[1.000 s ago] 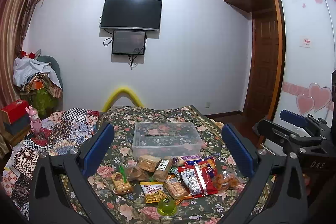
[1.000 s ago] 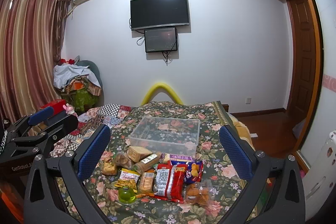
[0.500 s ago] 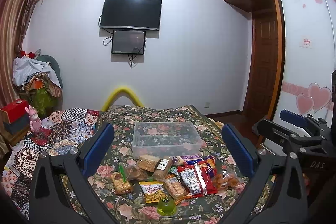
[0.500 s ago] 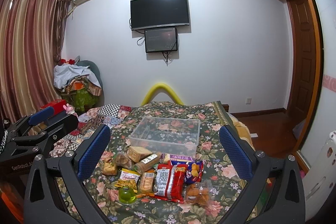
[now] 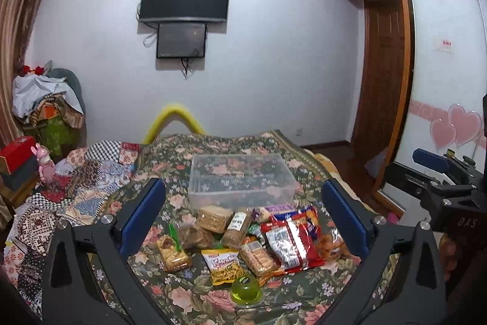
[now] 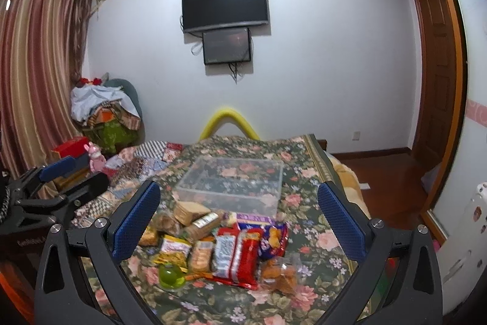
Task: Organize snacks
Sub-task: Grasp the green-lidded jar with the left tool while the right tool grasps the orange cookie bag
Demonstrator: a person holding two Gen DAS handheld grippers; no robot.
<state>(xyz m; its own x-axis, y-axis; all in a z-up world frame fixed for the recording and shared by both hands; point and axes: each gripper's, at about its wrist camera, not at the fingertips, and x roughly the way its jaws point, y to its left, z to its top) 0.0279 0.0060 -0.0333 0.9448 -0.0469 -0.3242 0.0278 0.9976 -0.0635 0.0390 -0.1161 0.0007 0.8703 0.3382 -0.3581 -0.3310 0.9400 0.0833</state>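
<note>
A pile of snack packets lies on the floral bedspread: a red packet [image 5: 289,244] [image 6: 236,256], a yellow packet [image 5: 223,264] [image 6: 173,250], biscuit packs [image 5: 257,256] and a green jelly cup [image 5: 246,290] [image 6: 171,277]. An empty clear plastic box [image 5: 240,178] [image 6: 231,183] stands just behind them. My left gripper [image 5: 243,215] is open and empty, above the near side of the pile. My right gripper [image 6: 237,212] is open and empty, also before the pile. Each gripper shows at the edge of the other's view.
The bed carries a floral cover [image 5: 194,300] and a patchwork quilt [image 5: 76,191] on the left. A yellow foam arch [image 5: 173,119] stands behind the bed. Clutter and red boxes [image 5: 15,151] sit at far left; a wardrobe and door [image 5: 383,75] at right.
The right wrist view has shifted slightly closer to the snacks and to the right. The left gripper has barely moved. Both stay open.
</note>
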